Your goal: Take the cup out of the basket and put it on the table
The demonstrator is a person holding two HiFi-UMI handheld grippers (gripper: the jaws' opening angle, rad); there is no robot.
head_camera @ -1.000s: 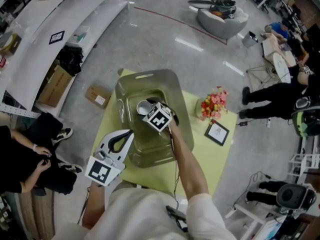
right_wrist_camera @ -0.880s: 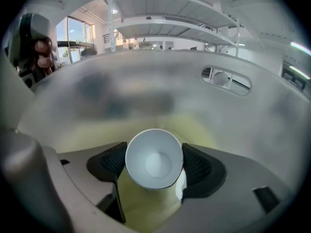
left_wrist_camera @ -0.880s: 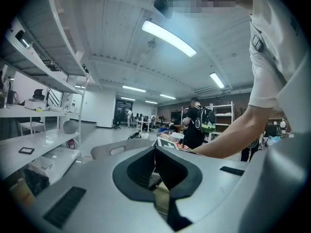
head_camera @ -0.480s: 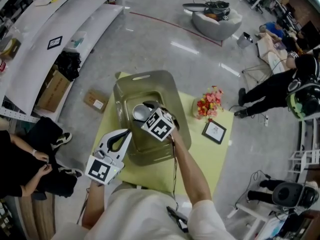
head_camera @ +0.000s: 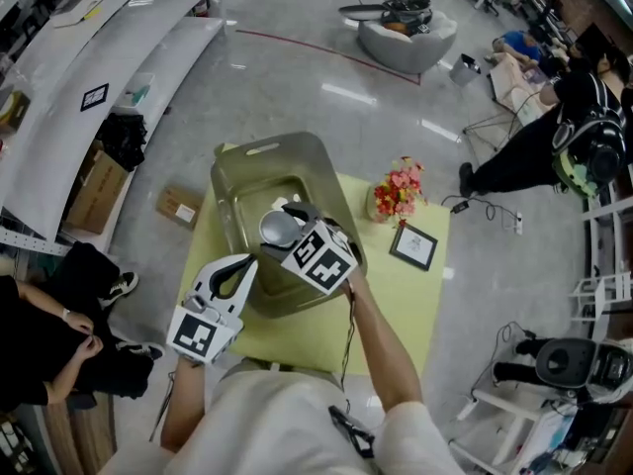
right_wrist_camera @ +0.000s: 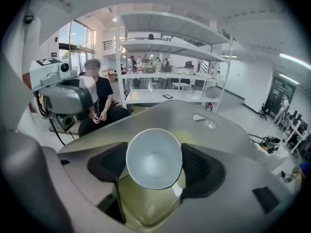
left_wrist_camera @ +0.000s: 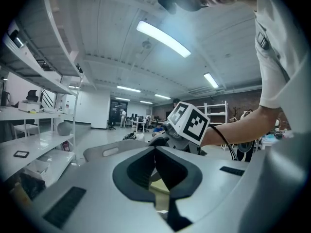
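Observation:
A white cup (head_camera: 277, 229) hangs over the hollow of the olive-grey plastic basket (head_camera: 262, 151), mouth tilted toward the camera in the right gripper view. My right gripper (head_camera: 290, 224) is shut on the cup (right_wrist_camera: 154, 158), with a dark pad (right_wrist_camera: 200, 165) on each side of it. The basket stands on the yellow-green table (head_camera: 415, 295). My left gripper (head_camera: 252, 263) hovers at the basket's near left corner, shut with nothing between its fingers (left_wrist_camera: 156, 157). In the left gripper view the right gripper's marker cube (left_wrist_camera: 189, 122) shows just ahead.
A flower bunch (head_camera: 396, 188) and a small picture frame (head_camera: 413, 245) sit on the table right of the basket. A cardboard box (head_camera: 178, 206) lies on the floor at left, beside long white shelves (head_camera: 79, 77). People sit at the left (head_camera: 49, 330) and far right.
My right gripper has risen with the cup and drawn slightly toward me over the basket. The left gripper has stayed where it was, still shut.

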